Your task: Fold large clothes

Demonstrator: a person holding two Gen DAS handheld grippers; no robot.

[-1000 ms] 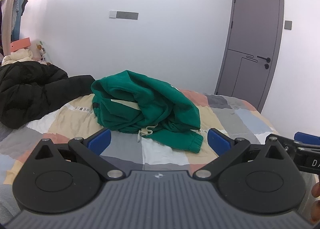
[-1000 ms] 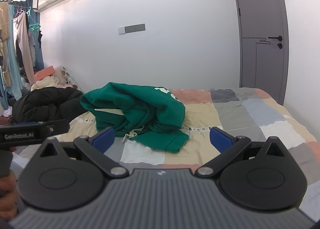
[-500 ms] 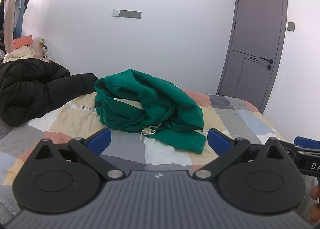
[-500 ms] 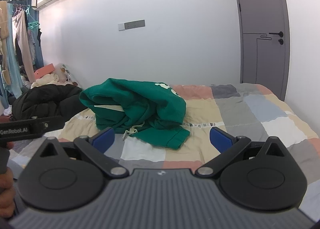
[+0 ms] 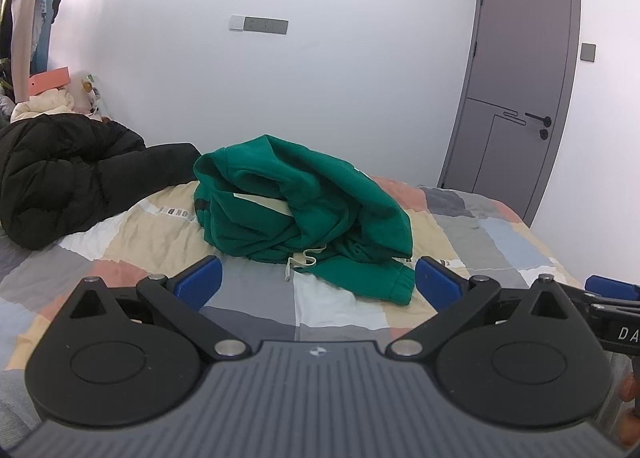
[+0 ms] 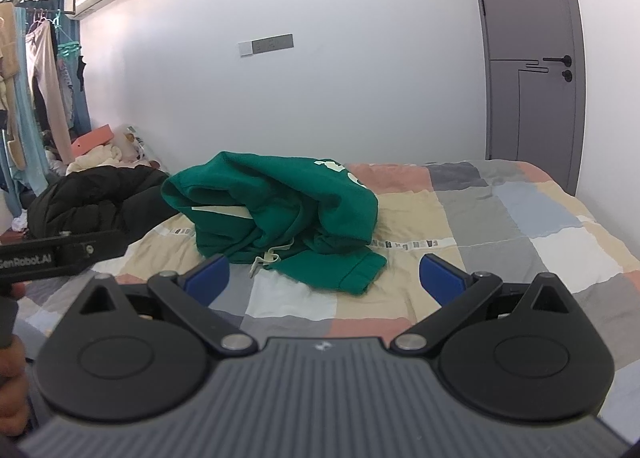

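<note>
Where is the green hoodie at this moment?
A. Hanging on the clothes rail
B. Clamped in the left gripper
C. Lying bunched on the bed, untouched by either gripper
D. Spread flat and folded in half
C: the hoodie lies crumpled on the bed, and both the left gripper and the right gripper are open, short of it and holding nothing.

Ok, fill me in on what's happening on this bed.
A person holds a two-finger gripper in each hand, both aimed at a crumpled green hoodie lying in a heap on the patchwork bedspread. The left gripper and right gripper are both open and short of the fabric, touching nothing. A black puffer jacket lies beside the hoodie, towards the left. No folding has started yet.
</note>
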